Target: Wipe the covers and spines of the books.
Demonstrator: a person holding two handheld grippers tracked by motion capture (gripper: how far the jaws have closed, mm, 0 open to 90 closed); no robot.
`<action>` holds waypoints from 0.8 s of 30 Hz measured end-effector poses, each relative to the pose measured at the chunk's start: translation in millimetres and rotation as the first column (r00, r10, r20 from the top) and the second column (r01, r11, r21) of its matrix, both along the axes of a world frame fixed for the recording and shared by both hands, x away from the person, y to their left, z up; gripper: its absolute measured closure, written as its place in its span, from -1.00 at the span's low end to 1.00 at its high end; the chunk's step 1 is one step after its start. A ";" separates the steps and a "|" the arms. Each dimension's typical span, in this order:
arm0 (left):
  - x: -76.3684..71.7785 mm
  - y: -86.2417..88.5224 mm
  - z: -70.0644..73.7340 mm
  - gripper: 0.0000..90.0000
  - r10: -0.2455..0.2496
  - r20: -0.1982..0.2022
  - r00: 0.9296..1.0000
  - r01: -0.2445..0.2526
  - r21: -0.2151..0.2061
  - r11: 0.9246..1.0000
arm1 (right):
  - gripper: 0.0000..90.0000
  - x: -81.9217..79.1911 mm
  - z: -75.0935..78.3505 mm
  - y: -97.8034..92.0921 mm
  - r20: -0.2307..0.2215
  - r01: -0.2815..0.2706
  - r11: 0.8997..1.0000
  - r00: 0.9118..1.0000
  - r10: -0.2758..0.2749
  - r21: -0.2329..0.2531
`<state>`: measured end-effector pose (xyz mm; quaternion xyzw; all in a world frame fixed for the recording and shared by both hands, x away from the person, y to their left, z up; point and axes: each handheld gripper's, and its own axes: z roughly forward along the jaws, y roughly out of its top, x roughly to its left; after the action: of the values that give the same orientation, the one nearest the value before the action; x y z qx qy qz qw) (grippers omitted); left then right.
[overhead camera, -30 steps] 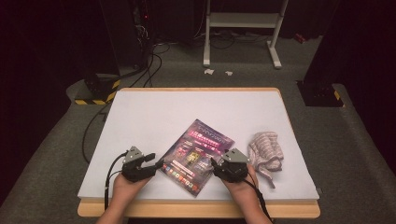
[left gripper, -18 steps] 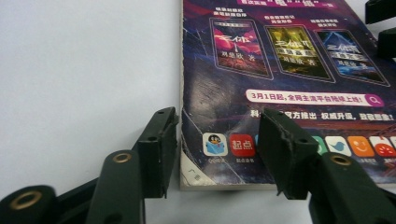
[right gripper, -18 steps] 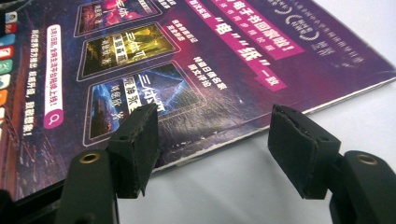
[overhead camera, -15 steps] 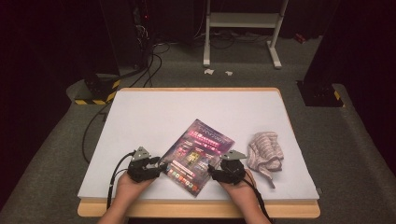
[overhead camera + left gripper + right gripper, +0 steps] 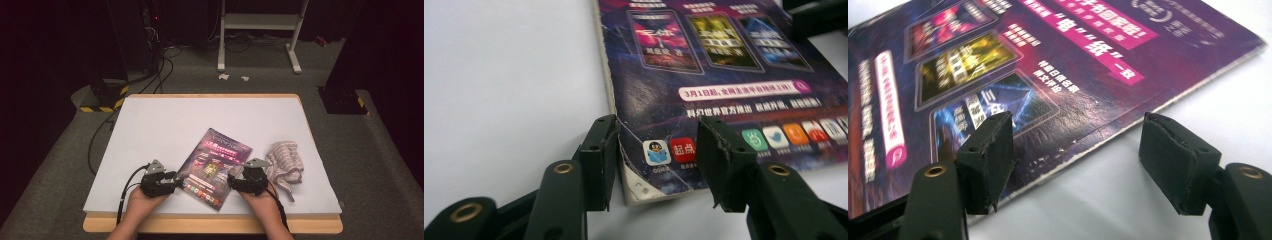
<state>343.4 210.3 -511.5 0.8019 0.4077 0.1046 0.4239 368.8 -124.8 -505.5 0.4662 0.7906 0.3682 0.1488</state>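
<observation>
Magazine [image 5: 215,165] lies flat near the counter's [image 5: 150,120] front edge, and I have both hand-held grippers, left [image 5: 656,160] and right [image 5: 1075,160], released astride its near edges; closing too shallow could crumple the cover.

The magazine [image 5: 215,167] lay flat and closed on the white table, turned at a slant near the front edge. Its glossy purple cover carried Chinese print, three picture panels and a row of app icons, with creased corners.
</observation>
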 end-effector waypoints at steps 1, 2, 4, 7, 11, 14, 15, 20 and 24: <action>-1.7 -4.0 0.0 0.16 -0.016 -0.002 1.000 0.016 -0.002 1.000 | -0.33 1.0 -0.1 -2.7 0.001 0.009 1.000 1.000 -0.009 0.000; -2.8 -6.5 -0.1 0.17 -0.029 -0.005 1.000 0.029 -0.007 1.000 | -0.32 2.2 -0.1 -5.9 0.000 0.016 1.000 1.000 -0.016 0.004; -5.8 -13.6 -0.4 0.21 -0.071 -0.010 0.997 0.070 -0.017 0.997 | -0.32 2.9 0.2 -9.2 -0.006 0.021 1.000 1.000 -0.021 0.011; -12.0 -26.5 0.0 0.22 -0.113 0.000 0.994 0.113 -0.006 0.994 | -0.36 3.8 0.6 -12.2 -0.011 0.037 0.999 0.999 -0.037 0.009; -13.8 -29.3 0.2 0.22 -0.123 0.004 0.992 0.123 0.002 0.992 | -0.34 4.1 0.2 -14.6 -0.006 0.047 0.999 0.999 -0.047 0.011; -13.8 -27.8 -0.7 0.22 -0.123 0.004 0.992 0.123 -0.008 0.992 | -0.33 4.3 1.3 -12.4 -0.008 0.054 0.999 0.999 -0.054 -0.006; -14.5 -27.8 -0.8 0.22 -0.119 0.008 0.993 0.119 -0.006 0.993 | -0.33 5.2 1.4 -11.5 -0.005 0.054 0.999 0.999 -0.054 -0.010; -18.7 -25.6 -1.3 0.23 -0.103 0.014 0.995 0.103 -0.005 0.995 | -0.32 14.7 2.6 -2.3 -0.011 0.065 0.998 0.998 -0.065 -0.026; -21.0 -23.3 -1.5 0.25 -0.088 0.016 0.996 0.089 -0.007 0.996 | -0.32 30.5 3.2 9.5 -0.015 0.061 0.997 0.998 -0.062 -0.036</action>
<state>322.3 187.0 -513.0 0.8166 0.3689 0.0905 0.4346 399.4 -115.3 -502.2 0.4905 0.7835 0.3455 0.1619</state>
